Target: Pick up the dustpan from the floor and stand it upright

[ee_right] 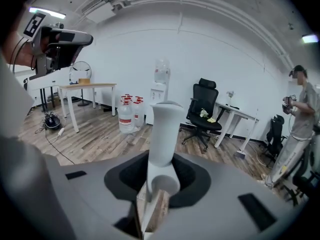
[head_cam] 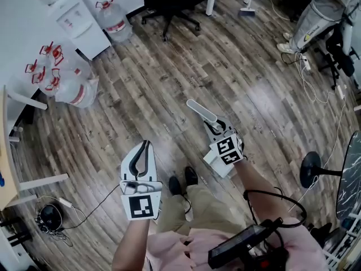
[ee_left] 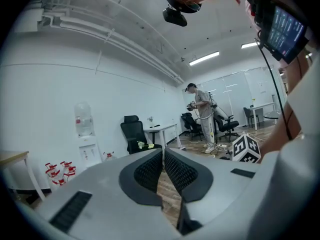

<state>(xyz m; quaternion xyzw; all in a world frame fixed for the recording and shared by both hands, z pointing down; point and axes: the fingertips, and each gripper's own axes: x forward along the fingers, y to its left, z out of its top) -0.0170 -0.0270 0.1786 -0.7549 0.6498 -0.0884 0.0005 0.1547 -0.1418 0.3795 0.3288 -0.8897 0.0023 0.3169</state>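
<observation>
My right gripper [head_cam: 214, 126] is shut on the white dustpan's handle [head_cam: 201, 111], which sticks out past the jaws towards the far floor. A white part of the dustpan [head_cam: 216, 164] shows below the gripper's marker cube. In the right gripper view the handle [ee_right: 164, 132] rises upright between the jaws of the right gripper [ee_right: 161, 170], above the wooden floor. My left gripper [head_cam: 147, 145] hangs lower left, apart from the dustpan, its pads [ee_left: 148, 171] nearly together with nothing between them. In its own view the left gripper [ee_left: 163, 153] points at the room.
Water jugs [head_cam: 63, 77] and a dispenser [head_cam: 77, 14] stand at the far left, beside a desk [head_cam: 5, 151]. An office chair [head_cam: 169, 0] is at the back. Another person [head_cam: 318, 17], cables [head_cam: 313, 92] and a fan base [head_cam: 311, 170] occupy the right. My shoes [head_cam: 183, 180] are below.
</observation>
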